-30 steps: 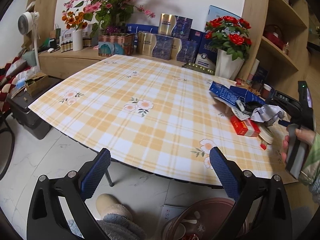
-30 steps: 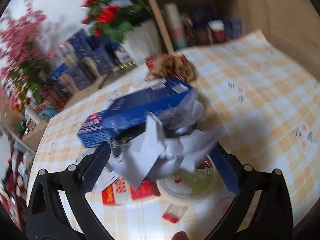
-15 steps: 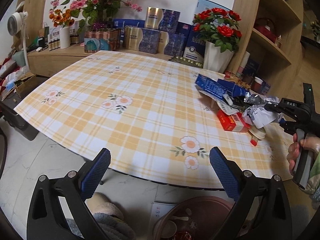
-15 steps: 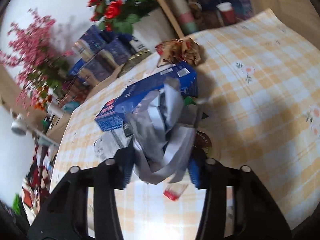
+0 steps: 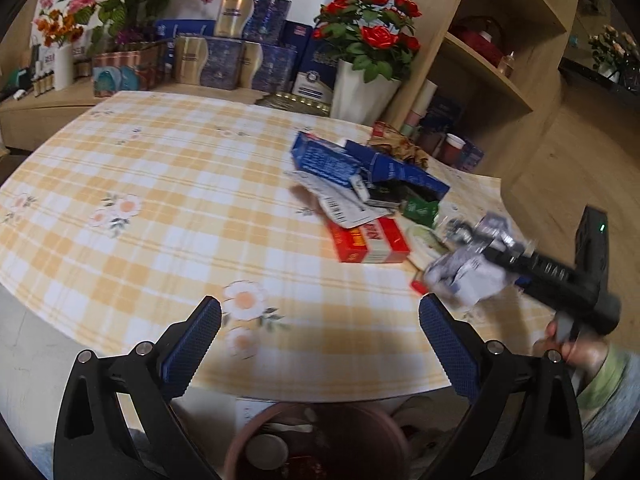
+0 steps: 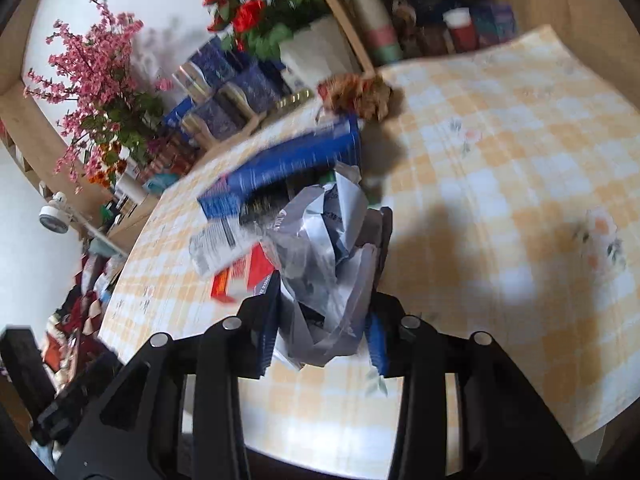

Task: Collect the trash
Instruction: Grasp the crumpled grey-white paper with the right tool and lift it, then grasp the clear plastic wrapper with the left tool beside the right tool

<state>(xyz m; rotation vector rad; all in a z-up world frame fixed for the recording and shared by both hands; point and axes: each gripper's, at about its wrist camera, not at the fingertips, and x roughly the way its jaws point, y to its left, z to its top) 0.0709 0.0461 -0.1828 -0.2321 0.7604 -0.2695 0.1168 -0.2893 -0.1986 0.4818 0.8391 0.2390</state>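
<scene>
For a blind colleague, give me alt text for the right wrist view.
The right gripper is shut on a crumpled silver wrapper, above a yellow checked tablecloth. Behind it lie a blue carton and a red box.

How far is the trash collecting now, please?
Done: the bin below the table edge already holds some waste. In hand: the right claw grips a crumpled wrapper. Left: blue carton, red box, papers; the left claw is open, empty.
</scene>
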